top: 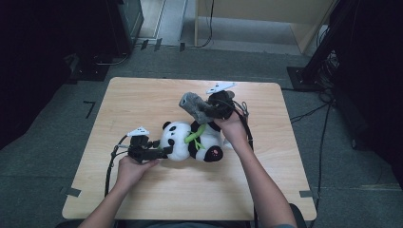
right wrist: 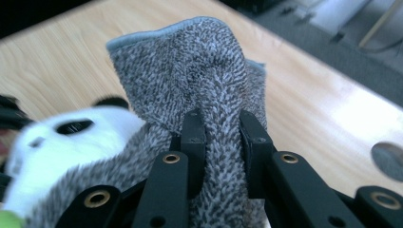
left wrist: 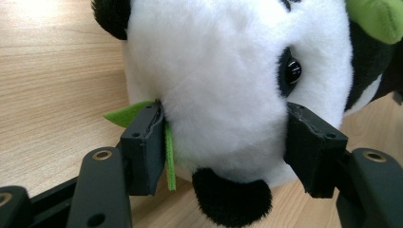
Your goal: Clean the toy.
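Left gripper view: the two black jaws stand about half open and press into the white head of the plush panda (left wrist: 223, 95), one pad at each side, with a green felt leaf (left wrist: 167, 147) caught beside the near pad. This grip appears to pin the toy so that it cannot slide on the wooden table (left wrist: 52, 95). In the right gripper view, the jaws are nearly closed on a bunched fold of the grey towel (right wrist: 199, 76), which rises above them and trails down over the panda. In the high view, the left gripper (top: 161, 152) lies low at the panda's head end, while the right gripper (top: 209, 108) holds the towel raised just behind the toy; the cloth is probably being lifted for wiping or for draping over the body. The panda lies on its side near the table's middle, between the two hands. No container is on the table, so nothing is held in one.
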`<state>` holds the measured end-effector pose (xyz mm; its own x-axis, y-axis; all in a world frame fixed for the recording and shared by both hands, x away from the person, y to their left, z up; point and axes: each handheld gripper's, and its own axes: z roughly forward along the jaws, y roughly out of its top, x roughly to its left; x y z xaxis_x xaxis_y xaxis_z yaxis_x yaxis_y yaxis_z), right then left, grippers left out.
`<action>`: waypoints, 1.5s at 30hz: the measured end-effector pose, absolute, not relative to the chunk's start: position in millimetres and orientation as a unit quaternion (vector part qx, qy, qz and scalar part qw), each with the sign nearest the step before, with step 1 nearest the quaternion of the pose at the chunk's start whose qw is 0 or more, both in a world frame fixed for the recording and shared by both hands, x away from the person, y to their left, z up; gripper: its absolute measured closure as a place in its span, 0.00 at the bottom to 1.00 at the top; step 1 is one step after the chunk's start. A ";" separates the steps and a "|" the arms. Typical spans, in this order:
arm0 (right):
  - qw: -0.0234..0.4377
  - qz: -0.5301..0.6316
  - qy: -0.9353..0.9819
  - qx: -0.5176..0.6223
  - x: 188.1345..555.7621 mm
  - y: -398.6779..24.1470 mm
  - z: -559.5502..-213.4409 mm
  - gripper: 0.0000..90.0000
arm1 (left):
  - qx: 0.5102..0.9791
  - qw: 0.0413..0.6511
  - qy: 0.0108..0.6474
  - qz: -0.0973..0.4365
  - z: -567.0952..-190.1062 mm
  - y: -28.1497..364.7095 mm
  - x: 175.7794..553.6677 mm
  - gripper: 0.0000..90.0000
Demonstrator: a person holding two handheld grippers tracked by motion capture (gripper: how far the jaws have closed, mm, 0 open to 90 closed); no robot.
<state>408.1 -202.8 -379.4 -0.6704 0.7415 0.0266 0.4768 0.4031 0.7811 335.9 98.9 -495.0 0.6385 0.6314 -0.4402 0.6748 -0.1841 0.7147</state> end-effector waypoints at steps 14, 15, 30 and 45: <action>0.169 0.440 0.792 0.388 374.1 -258.7 -369.8 0.83 | 0.777 0.466 0.424 -0.011 -491.1 96.0 334.8 0.35; 0.165 0.441 0.791 0.390 373.3 -260.3 -373.0 0.83 | 0.777 0.466 0.424 -0.011 -491.1 95.8 334.9 0.34; 0.148 0.439 0.779 0.423 375.9 -275.5 -416.5 0.82 | 0.774 0.463 0.431 -0.025 -488.8 95.4 339.8 0.36; 0.152 0.402 0.770 0.471 380.5 -301.8 -431.5 0.85 | 0.771 0.480 0.417 -0.030 -491.6 98.7 340.6 0.34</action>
<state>380.5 -301.8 -431.5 -0.5092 0.8484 0.1450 0.6037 0.2320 0.7627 340.6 98.7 -491.6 0.6503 0.6141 -0.4472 0.6726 -0.1918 0.7147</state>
